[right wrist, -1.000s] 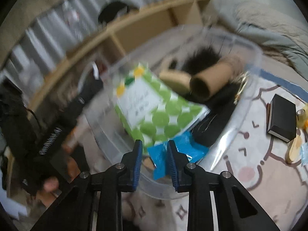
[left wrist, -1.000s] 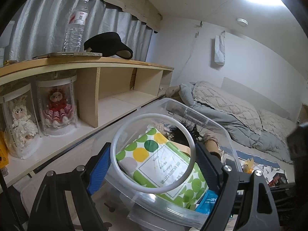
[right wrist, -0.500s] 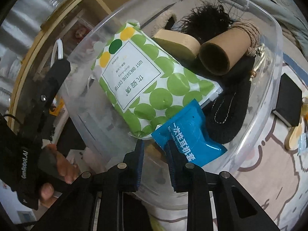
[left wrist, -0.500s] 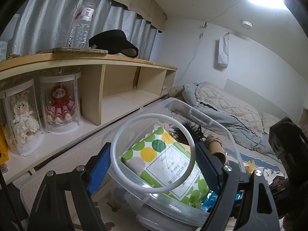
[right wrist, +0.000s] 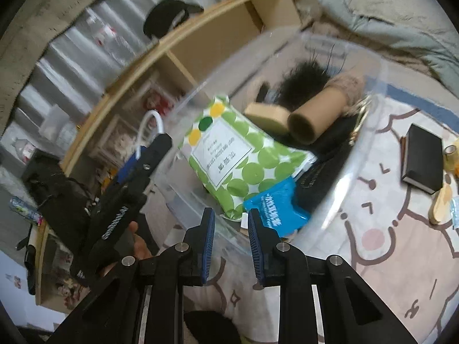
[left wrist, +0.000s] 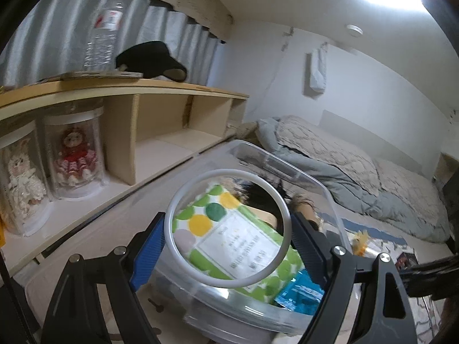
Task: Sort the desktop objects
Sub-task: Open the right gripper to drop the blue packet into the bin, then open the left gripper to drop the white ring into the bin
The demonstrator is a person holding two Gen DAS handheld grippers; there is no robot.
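Left hand-held gripper (left wrist: 229,238) is clamped on a white ring (left wrist: 228,223) above the clear bin (right wrist: 370,91); right hand-held gripper (right wrist: 229,229) sits slightly apart, empty. Bin's pretty full, but a black box (right wrist: 421,162) and bits wait near the desk's right edge.

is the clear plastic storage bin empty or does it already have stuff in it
Not empty. The clear plastic storage bin holds a green polka-dot cotton pack, a blue packet, a cardboard tube and black fuzzy items.
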